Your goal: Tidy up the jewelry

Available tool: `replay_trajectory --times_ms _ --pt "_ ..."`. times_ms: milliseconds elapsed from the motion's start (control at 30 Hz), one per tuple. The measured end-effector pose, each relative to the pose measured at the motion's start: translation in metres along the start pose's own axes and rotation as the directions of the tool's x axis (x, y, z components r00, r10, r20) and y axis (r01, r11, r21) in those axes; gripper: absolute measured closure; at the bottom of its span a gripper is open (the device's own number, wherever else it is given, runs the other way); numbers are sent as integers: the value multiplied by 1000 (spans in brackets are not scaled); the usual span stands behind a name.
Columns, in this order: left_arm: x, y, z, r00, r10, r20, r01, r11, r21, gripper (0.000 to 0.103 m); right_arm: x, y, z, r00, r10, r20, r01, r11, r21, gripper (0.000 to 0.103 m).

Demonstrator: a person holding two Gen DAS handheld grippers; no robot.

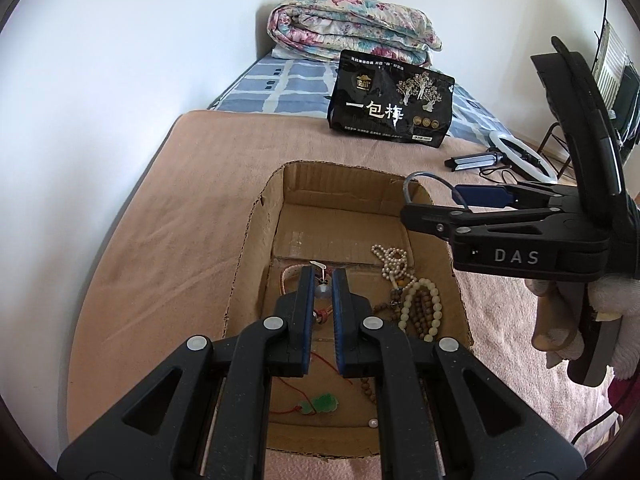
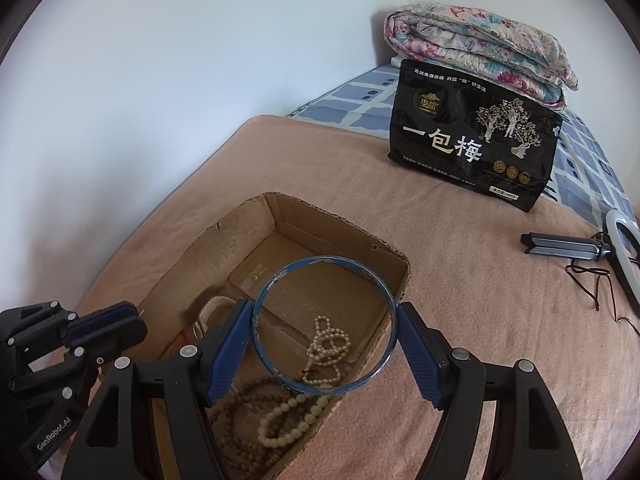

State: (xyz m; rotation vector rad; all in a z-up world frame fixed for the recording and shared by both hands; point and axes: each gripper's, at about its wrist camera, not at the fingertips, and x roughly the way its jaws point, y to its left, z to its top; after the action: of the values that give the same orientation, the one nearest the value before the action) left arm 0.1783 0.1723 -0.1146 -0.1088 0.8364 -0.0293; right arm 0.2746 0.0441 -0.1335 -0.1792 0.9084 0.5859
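Note:
An open cardboard box (image 1: 256,240) (image 2: 224,236) lies on the pink blanket. It holds a white bead necklace (image 1: 390,264) (image 2: 326,344), pale and brown bead bracelets (image 1: 420,312) (image 2: 280,420) and a green pendant on red cord (image 1: 320,404). My left gripper (image 1: 322,276) is over the box with its jaws nearly closed around a small silver pendant (image 1: 322,290). My right gripper (image 2: 325,320) is shut on a blue bangle (image 2: 324,324) and holds it above the box; the bangle also shows in the left wrist view (image 1: 424,184).
A black snack bag (image 1: 390,104) (image 2: 472,148) stands behind the box. A folded floral quilt (image 1: 352,28) (image 2: 480,52) lies at the back. A ring light with folded tripod (image 1: 516,156) (image 2: 592,248) lies to the right. A white wall runs along the left.

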Motion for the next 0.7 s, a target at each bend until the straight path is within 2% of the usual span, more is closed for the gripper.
replay_trajectory --times_ms 200,267,300,333,400,700 --pt "0 0 0 1000 -1 -2 1 1000 6 96 2 5 1 1000 -10 2 10 1000 -7 26" --pt "1 -1 0 1000 4 -9 -4 1000 7 96 1 5 1 1000 -17 7 17 1000 -3 20" --pt "1 -1 0 1000 5 -12 -5 1000 8 93 0 5 1 1000 -22 9 22 1000 0 20" --pt "1 -1 -1 1000 7 -14 -7 1000 8 84 0 4 1 1000 -24 8 24 1000 2 20" --pt "0 -1 -1 1000 11 -8 -11 1000 7 76 -1 3 1 1000 -27 9 27 1000 6 20" --pt "-11 -3 -1 1000 17 8 -17 1000 7 76 -14 0 -3 999 -36 17 36 999 14 20"
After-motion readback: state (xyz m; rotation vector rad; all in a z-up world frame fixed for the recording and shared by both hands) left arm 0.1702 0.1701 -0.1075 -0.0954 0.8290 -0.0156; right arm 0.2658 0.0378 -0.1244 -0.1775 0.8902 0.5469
